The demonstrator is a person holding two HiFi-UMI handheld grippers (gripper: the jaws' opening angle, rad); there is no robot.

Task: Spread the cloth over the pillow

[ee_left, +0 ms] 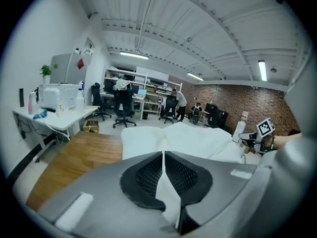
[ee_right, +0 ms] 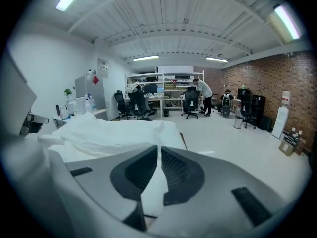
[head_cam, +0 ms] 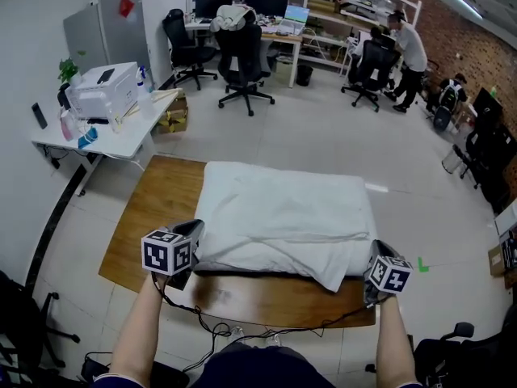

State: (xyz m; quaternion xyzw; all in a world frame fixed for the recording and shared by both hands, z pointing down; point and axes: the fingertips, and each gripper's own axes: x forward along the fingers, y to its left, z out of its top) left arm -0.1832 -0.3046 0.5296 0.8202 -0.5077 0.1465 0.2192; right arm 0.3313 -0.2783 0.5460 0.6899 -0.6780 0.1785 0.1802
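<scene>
A white cloth [head_cam: 283, 212] lies rumpled over a white pillow [head_cam: 327, 272] on a wooden table [head_cam: 161, 204]. My left gripper [head_cam: 194, 237] is at the cloth's near left corner. In the left gripper view, this gripper [ee_left: 163, 155] is shut, with a strip of the cloth [ee_left: 167, 195] pinched between its dark pads. My right gripper [head_cam: 375, 255] is at the near right corner. In the right gripper view, its [ee_right: 158, 151] pads are closed on a fold of the cloth [ee_right: 154, 192]. The pillow is mostly hidden beneath the cloth.
A white desk [head_cam: 121, 136] with a printer [head_cam: 101, 91] stands to the far left of the table. Black office chairs [head_cam: 242, 63] and desks fill the back of the room. People [head_cam: 408, 47] are at the back right. Cables [head_cam: 242, 326] hang at the table's near edge.
</scene>
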